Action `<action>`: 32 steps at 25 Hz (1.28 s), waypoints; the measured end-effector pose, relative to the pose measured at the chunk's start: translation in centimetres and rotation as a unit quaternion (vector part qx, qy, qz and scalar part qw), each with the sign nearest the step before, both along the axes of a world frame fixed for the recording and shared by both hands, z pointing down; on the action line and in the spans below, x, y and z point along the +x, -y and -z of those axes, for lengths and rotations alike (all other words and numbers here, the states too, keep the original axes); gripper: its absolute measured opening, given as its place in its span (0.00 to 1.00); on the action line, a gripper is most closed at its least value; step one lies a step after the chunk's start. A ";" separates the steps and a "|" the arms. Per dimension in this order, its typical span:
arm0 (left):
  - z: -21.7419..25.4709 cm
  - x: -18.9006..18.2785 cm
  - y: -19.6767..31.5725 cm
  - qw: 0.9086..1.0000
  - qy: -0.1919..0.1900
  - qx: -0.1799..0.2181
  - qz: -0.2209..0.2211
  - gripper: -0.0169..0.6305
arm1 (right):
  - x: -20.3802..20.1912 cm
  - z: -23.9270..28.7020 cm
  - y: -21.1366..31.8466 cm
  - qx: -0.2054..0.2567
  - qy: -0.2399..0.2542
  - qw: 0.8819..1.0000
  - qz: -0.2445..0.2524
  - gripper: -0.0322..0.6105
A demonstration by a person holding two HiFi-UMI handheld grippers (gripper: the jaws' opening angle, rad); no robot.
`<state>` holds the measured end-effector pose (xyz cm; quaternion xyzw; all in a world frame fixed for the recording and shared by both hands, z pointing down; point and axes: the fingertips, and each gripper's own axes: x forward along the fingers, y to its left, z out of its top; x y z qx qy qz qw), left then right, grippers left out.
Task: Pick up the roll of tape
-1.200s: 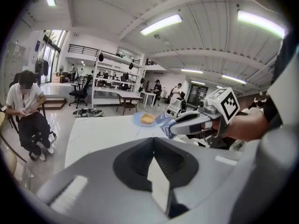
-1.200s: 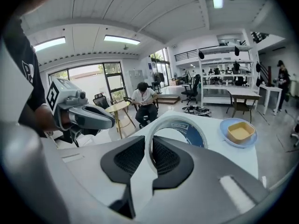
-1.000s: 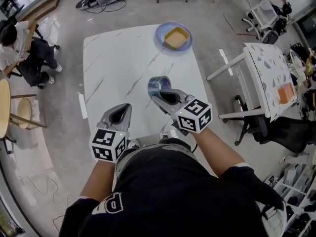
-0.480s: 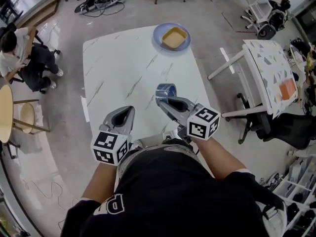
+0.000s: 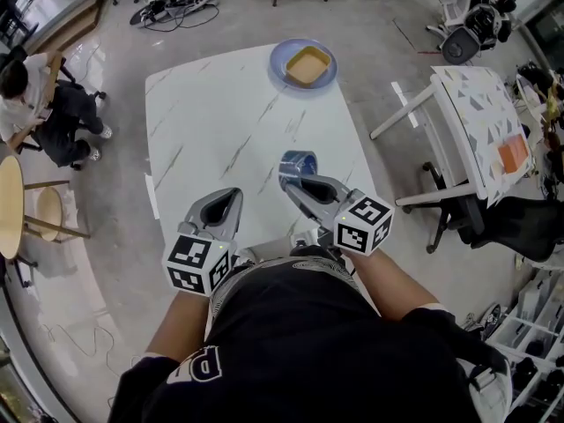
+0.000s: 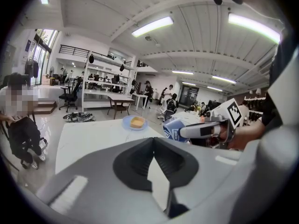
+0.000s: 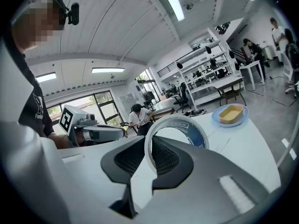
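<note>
A blue roll of tape (image 5: 298, 162) with a white inner ring stands on edge, held off the white marble table (image 5: 203, 122). My right gripper (image 5: 291, 181) is shut on the roll of tape (image 7: 180, 133), its jaws pinching the ring's wall. The roll of tape (image 6: 174, 128) also shows in the left gripper view, at the tip of the right gripper (image 6: 187, 132). My left gripper (image 5: 223, 210) hovers over the table's near edge to the left, shut with nothing in it; its jaws (image 6: 152, 141) meet at the tip.
A blue plate (image 5: 284, 58) with a yellow block (image 5: 308, 63) sits at the table's far edge. A white side table (image 5: 480, 122) and a black chair (image 5: 520, 227) stand to the right. A seated person (image 5: 40, 104) is at the far left; cables (image 5: 172, 3) lie on the floor.
My right gripper carried the tape roll a little to the right and nearer, then held almost still. The left gripper has barely moved.
</note>
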<state>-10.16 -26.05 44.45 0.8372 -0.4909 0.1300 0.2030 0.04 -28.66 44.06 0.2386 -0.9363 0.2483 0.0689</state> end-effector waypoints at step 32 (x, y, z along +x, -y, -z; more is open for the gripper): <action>0.2 0.2 0.7 1.000 0.004 0.002 -0.001 0.12 | -0.5 -0.1 0.2 0.003 -0.008 1.000 0.015 0.12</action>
